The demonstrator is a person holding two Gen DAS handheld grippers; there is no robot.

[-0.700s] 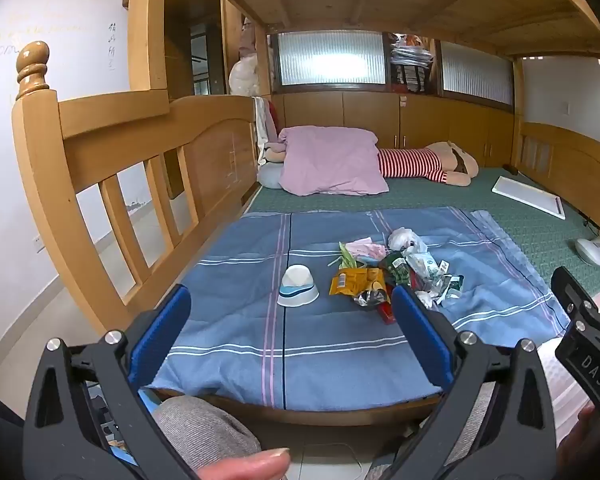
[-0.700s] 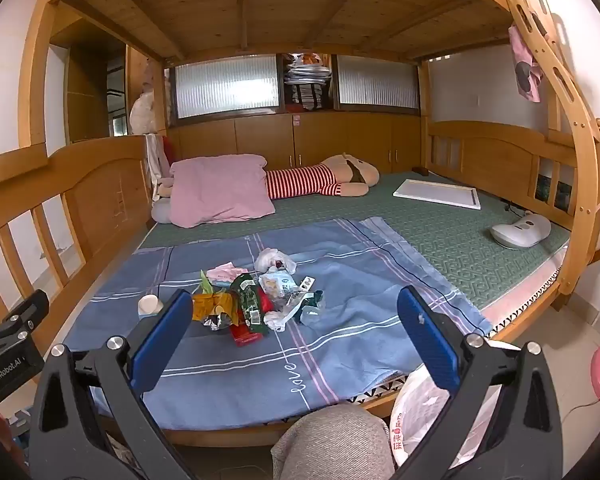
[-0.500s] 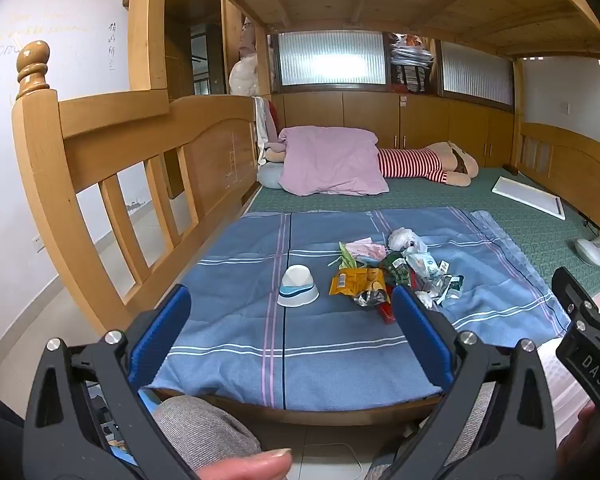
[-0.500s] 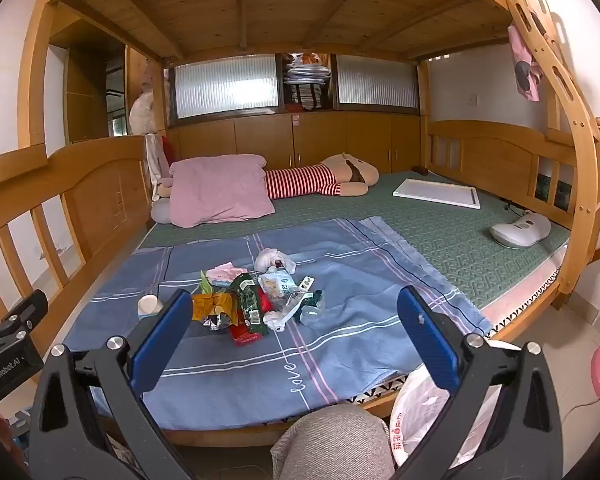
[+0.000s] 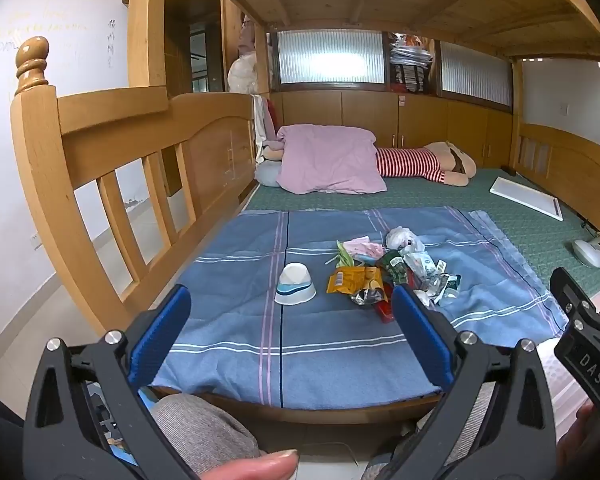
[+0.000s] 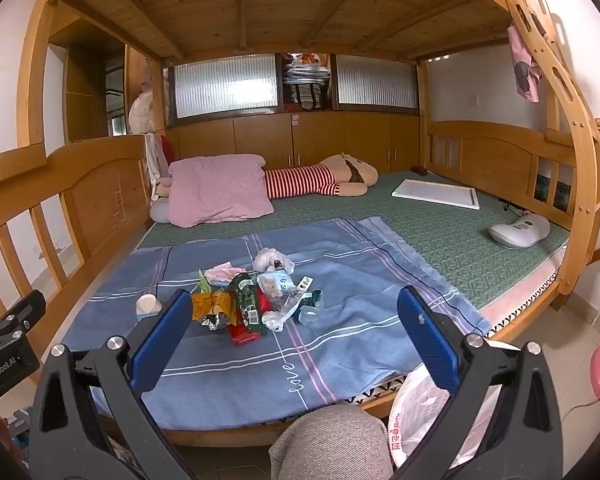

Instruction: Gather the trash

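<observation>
A heap of trash (image 5: pixel 388 276) (image 6: pixel 256 296) lies on the blue checked sheet (image 5: pixel 300 332) (image 6: pixel 340 312) of the lower bunk: an orange wrapper (image 5: pixel 350 280), a green packet (image 6: pixel 246 298), a red packet (image 6: pixel 244 336), crumpled white paper (image 6: pixel 270 259) and pink tissue (image 6: pixel 225 271). A small white cup (image 5: pixel 295 283) (image 6: pixel 148 305) lies tipped over left of the heap. My left gripper (image 5: pixel 290 338) hangs open before the bed's near edge, short of the heap. My right gripper (image 6: pixel 294 338) is open too, nothing between its blue pads (image 6: pixel 428 336).
A white plastic bag (image 6: pixel 424 408) sits on the floor by the bed's near right corner. Wooden rails (image 5: pixel 112 168) flank the bed. A pink pillow (image 6: pixel 216 188), a striped plush toy (image 6: pixel 320 178), a white board (image 6: pixel 436 194) and a white device (image 6: pixel 520 230) lie farther back. Grey-clad knees (image 6: pixel 332 440) are below.
</observation>
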